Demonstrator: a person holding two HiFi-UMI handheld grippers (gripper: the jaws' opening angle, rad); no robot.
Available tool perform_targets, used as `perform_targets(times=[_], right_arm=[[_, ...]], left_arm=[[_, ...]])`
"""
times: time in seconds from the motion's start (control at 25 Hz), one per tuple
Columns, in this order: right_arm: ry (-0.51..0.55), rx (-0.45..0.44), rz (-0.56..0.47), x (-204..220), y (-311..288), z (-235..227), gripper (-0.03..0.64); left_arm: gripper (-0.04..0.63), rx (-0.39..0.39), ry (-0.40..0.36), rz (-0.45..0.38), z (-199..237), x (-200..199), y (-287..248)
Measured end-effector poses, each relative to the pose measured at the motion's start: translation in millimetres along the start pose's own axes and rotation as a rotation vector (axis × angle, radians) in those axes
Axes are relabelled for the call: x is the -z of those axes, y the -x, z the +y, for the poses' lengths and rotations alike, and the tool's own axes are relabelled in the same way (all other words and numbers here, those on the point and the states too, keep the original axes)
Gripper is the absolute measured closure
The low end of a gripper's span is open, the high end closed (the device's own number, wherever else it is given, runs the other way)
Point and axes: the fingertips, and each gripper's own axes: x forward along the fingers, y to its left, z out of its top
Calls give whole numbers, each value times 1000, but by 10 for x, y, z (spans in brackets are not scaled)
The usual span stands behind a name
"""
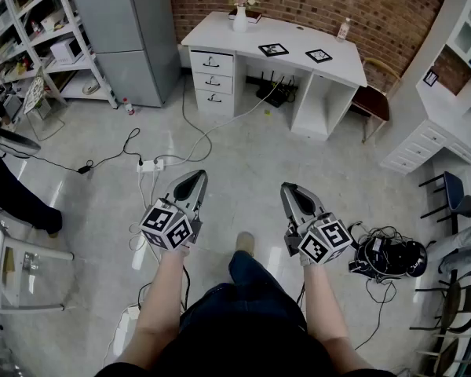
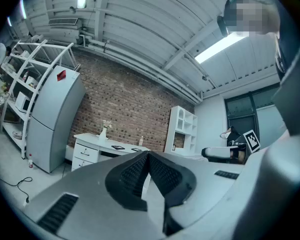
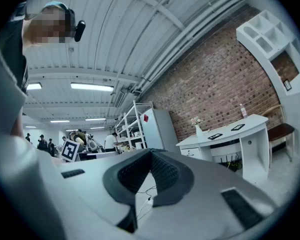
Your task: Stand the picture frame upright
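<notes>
Two black-edged frames are lying flat on the white desk (image 1: 220,31), slightly apart: the left frame (image 1: 273,49) and the right frame (image 1: 319,55), both turned askew

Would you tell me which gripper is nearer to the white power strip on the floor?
Left. The left gripper hangs just right of the power strip in the head view; the right gripper is much farther to the right.
</notes>
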Motion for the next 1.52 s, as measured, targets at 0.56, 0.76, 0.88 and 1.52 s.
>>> perform_targets(times=[0.56,0.76,0.88,1.52], right_arm=[[133,82,18,-101,-534,-736,614],[122,104,25,-89,-715,-1042,614],[119,113,33,-99,-848,-1237,614],[81,139,29,-284,-1548,-2303,611]], left_arm=[[595,-29,-68,-10,286,-93,-746],[595,-31,-61,-5,438,-73,-1020],[595,-37,-51,2,572,-56,-1225],[595,-75,-45,20,1066,-141,-2311]])
